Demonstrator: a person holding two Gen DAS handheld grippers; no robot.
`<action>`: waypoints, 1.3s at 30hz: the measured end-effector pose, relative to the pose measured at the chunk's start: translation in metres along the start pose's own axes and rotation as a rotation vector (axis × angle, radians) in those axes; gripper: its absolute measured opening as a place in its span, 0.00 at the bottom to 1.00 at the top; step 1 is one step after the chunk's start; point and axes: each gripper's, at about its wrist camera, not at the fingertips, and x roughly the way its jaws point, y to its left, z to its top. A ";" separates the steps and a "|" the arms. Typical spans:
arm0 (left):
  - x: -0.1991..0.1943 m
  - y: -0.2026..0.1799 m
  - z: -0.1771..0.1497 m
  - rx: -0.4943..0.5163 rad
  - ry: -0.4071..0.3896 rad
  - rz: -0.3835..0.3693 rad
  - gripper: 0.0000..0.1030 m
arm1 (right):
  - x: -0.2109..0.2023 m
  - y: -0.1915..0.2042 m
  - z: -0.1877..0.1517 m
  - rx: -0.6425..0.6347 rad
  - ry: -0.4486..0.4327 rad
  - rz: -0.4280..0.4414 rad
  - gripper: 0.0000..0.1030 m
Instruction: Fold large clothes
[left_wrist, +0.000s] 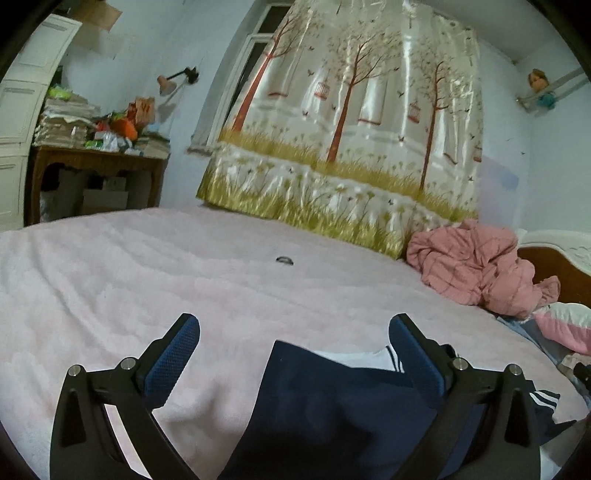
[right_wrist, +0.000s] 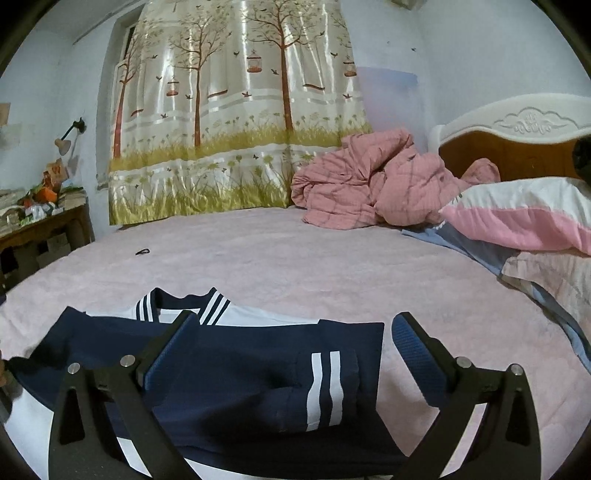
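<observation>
Both hand-held grippers, left (left_wrist: 294, 332) and right (right_wrist: 294, 330), wide, empty; navy-white garment (right_wrist: 236, 373) apparently folded, flat.

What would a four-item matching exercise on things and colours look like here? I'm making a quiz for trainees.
Things:
1. folded garment
2. crumpled quilt
3. bed cover
4. curtain

Colours:
A. plain pale pink
B. navy with white stripes
C. cream with printed trees and grass
D. dusty pink with a check pattern

Pairs: 1-B, 2-D, 3-A, 4-C
</observation>
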 end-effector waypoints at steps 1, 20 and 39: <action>-0.003 -0.001 0.001 0.007 -0.013 -0.007 1.00 | 0.000 0.002 -0.001 -0.009 -0.003 -0.001 1.00; -0.109 -0.059 0.023 0.158 -0.156 -0.034 1.00 | -0.069 0.048 0.015 -0.120 -0.006 -0.015 1.00; -0.272 -0.118 -0.003 0.239 0.013 -0.102 1.00 | -0.215 0.046 0.007 -0.114 0.000 0.021 1.00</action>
